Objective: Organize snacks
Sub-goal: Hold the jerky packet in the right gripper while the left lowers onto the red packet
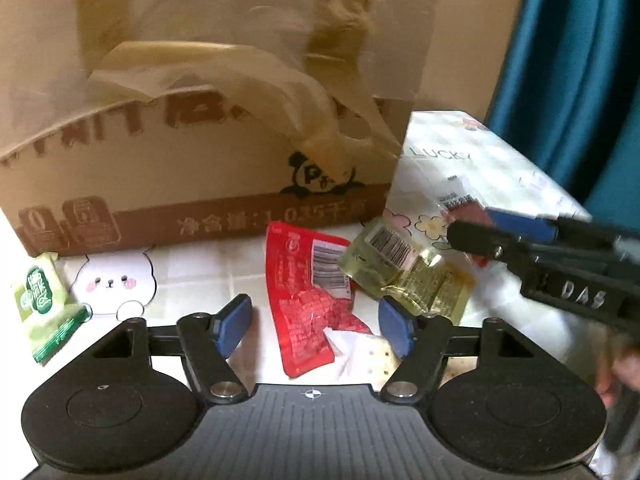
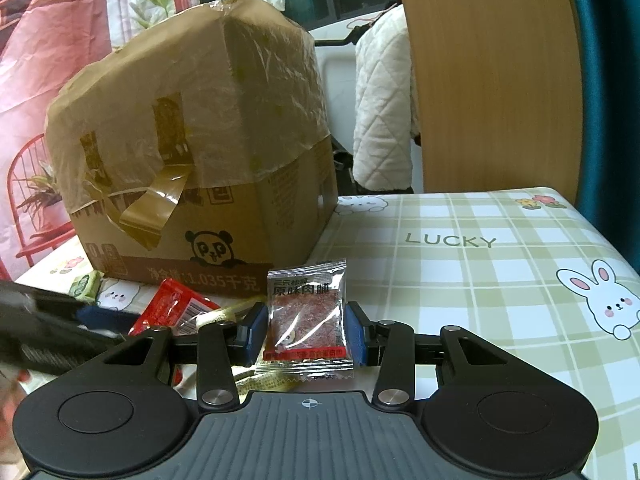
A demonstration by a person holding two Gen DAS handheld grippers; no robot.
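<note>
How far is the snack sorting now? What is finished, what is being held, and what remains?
Nothing looks sorted yet. In hand: the right gripper is shut on a clear jerky packet. The left gripper is open over a red packet, not gripping it. Left to do: the red packet, a yellow packet and a green packet lie loose on the tablecloth before the cardboard box.

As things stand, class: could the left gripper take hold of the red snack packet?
Probably yes. The left gripper stands open, and the red snack packet lies flat on the tablecloth between its fingers. Only the yellow packet overlaps its far edge, so the way looks free.
</note>
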